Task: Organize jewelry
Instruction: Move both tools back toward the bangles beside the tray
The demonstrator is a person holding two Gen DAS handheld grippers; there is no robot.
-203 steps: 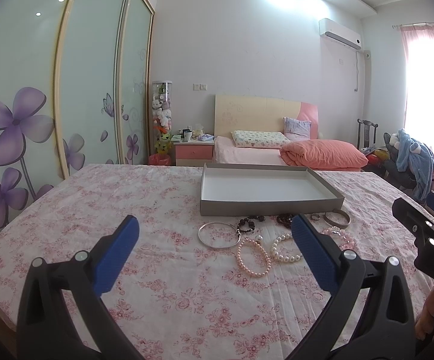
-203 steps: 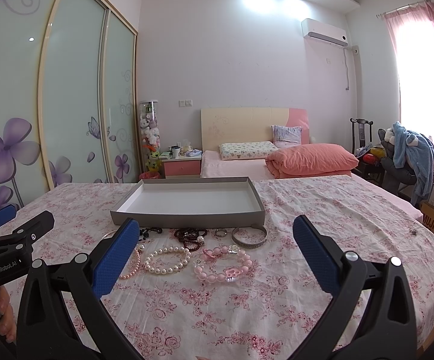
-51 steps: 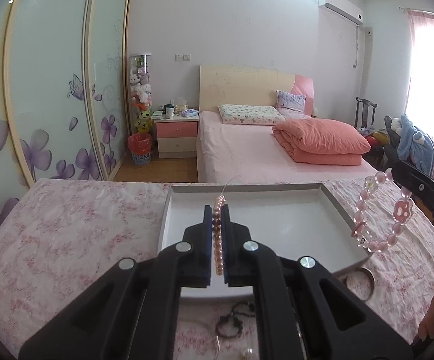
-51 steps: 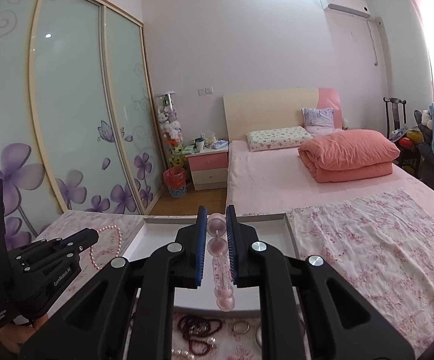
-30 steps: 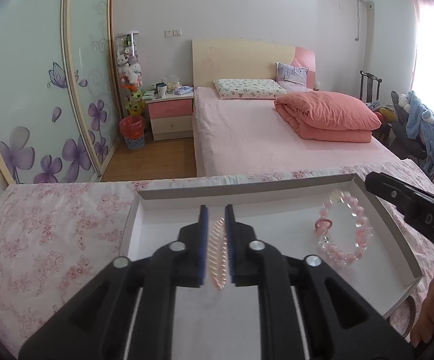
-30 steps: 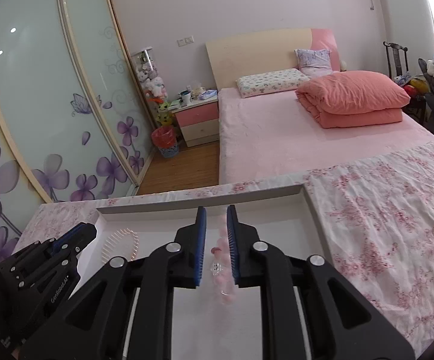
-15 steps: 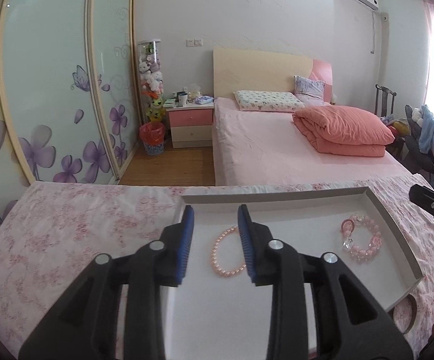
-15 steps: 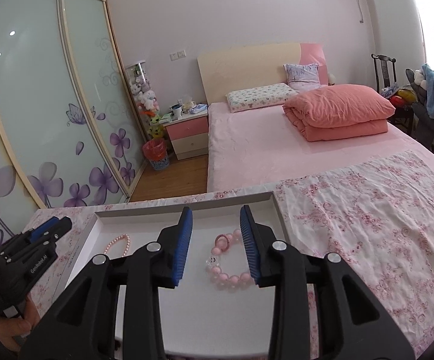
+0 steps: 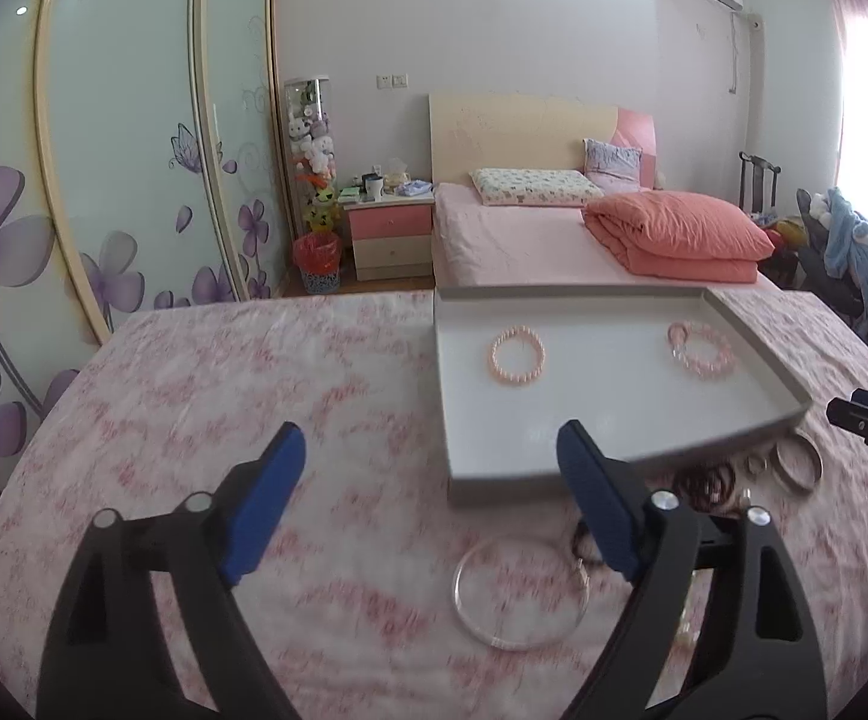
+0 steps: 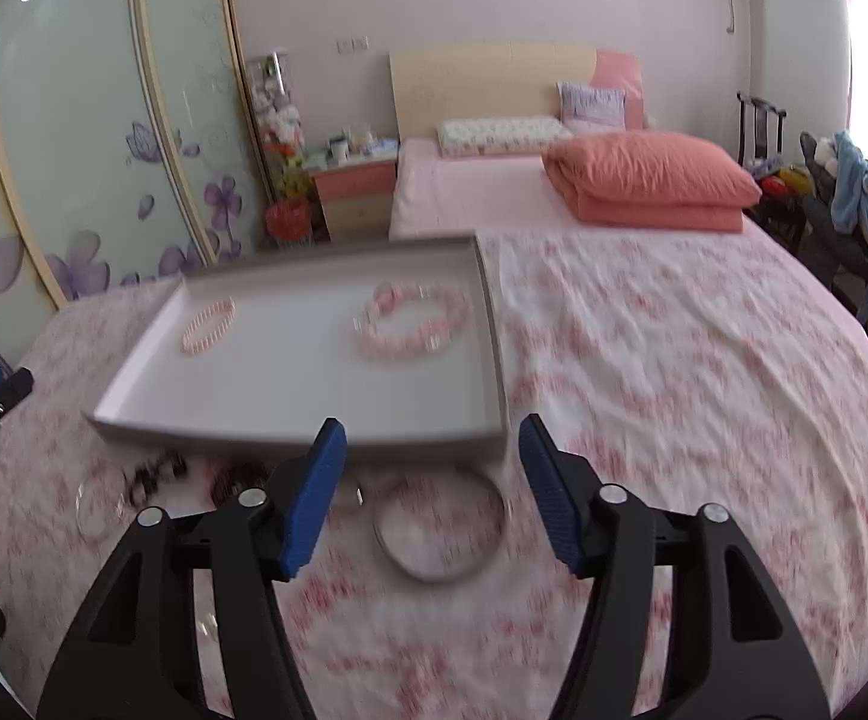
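Note:
A grey tray (image 9: 613, 462) (image 10: 290, 432) lies on the flowered bedspread. In it are a pink pearl bracelet (image 9: 517, 355) (image 10: 209, 324) and a pink bead bracelet with a flower charm (image 9: 700, 349) (image 10: 413, 319). My left gripper (image 9: 431, 510) is open and empty, hovering before the tray's near left corner, above a thin silver bangle (image 9: 520, 591). My right gripper (image 10: 431, 489) is open and empty above a wide silver bangle (image 10: 439, 528) (image 9: 798, 467). A dark bead bracelet (image 9: 706, 483) (image 10: 236, 480) and small pieces lie in front of the tray.
The flowered bedspread (image 9: 224, 396) stretches wide left of the tray and to the right of it (image 10: 703, 360). Beyond are a pink bed with a folded quilt (image 9: 673, 234), a nightstand (image 9: 389, 228) and wardrobe doors (image 9: 104, 150).
Both grippers have opened wide and pulled back from the tray to above the loose jewelry. The pearl bracelet and the pink bead bracelet stay lying in the tray.

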